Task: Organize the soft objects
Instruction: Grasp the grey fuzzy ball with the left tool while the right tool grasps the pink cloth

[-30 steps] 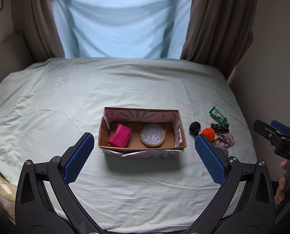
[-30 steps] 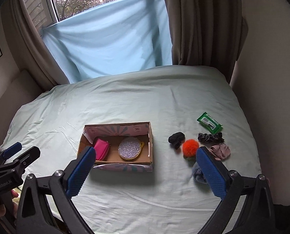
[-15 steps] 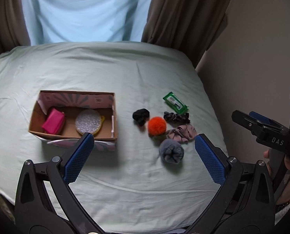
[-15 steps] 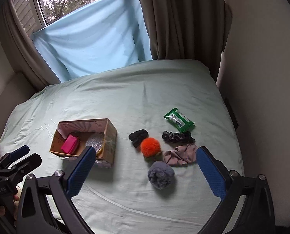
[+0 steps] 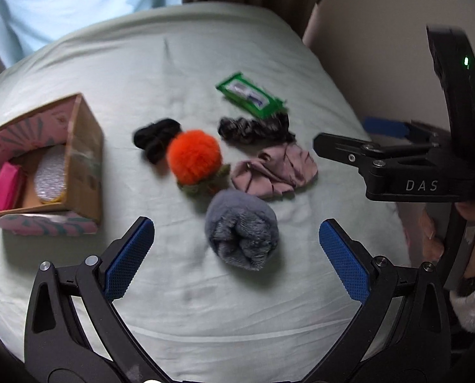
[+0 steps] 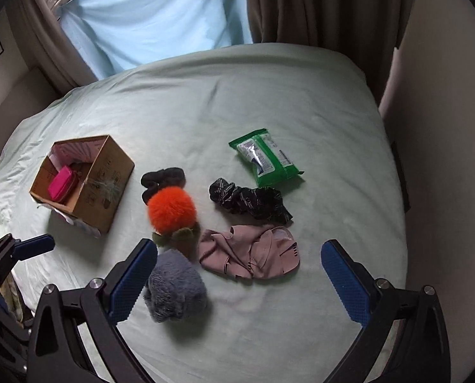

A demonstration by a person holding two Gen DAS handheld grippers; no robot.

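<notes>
Soft things lie on the bed: a grey rolled sock (image 5: 241, 229) (image 6: 175, 290), an orange pompom (image 5: 194, 157) (image 6: 171, 211), a pink cloth (image 5: 275, 172) (image 6: 250, 252), a black patterned scrunchie (image 5: 253, 127) (image 6: 248, 201), a black scrunchie (image 5: 156, 138) (image 6: 162, 178) and a green wipes pack (image 5: 250, 95) (image 6: 264, 157). A cardboard box (image 5: 87, 159) (image 6: 104, 178) on the left holds a pink pouch (image 5: 5, 186) (image 6: 61, 183) and a silver round pad (image 5: 50, 178). My left gripper (image 5: 237, 257) is open, above and near the grey sock. My right gripper (image 6: 237, 282) is open, above the pink cloth.
The bed (image 6: 221, 102) has a pale green sheet and meets a wall on the right (image 6: 445, 127). Curtains (image 6: 317, 3) and a blue cloth over the window (image 6: 154, 16) are at the back. The right gripper's body (image 5: 397, 166) shows at the right of the left wrist view.
Both grippers have moved right and closer to the bed, from the box toward the pile of soft things. Both stay open and empty.
</notes>
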